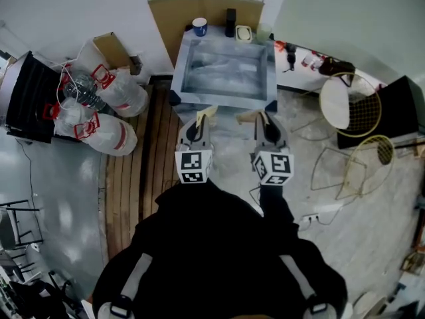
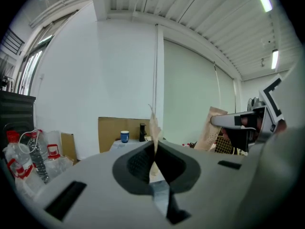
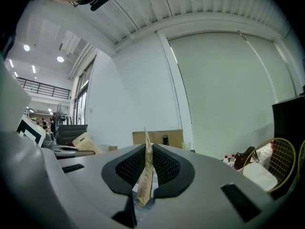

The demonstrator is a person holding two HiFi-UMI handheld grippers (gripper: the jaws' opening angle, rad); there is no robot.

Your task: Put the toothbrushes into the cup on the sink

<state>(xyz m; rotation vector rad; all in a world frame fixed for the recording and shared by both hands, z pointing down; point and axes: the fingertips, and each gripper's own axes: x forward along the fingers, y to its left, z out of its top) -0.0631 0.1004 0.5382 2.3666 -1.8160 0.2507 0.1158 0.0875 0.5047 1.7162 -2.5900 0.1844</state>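
A blue cup (image 1: 199, 26) stands on the back rim of the grey sink (image 1: 178, 68), left of a black tap (image 1: 230, 21). My left gripper (image 1: 202, 119) is held just in front of the sink, shut on a tan paper toothbrush packet (image 1: 208, 113). In the left gripper view the packet (image 2: 153, 125) stands upright between the jaws, with the cup (image 2: 124, 136) far ahead. My right gripper (image 1: 259, 121) hangs beside it, shut on a second tan packet (image 1: 248, 117). The right gripper view shows that packet (image 3: 146, 171) pinched edge-on.
Cardboard (image 1: 174, 12) leans behind the sink. A white dish (image 1: 243, 32) sits on the back rim. Bagged plastic bottles (image 1: 99, 105) and a black case (image 1: 30, 95) lie to the left. Rackets (image 1: 352, 105) and wire frames (image 1: 342, 171) lie to the right.
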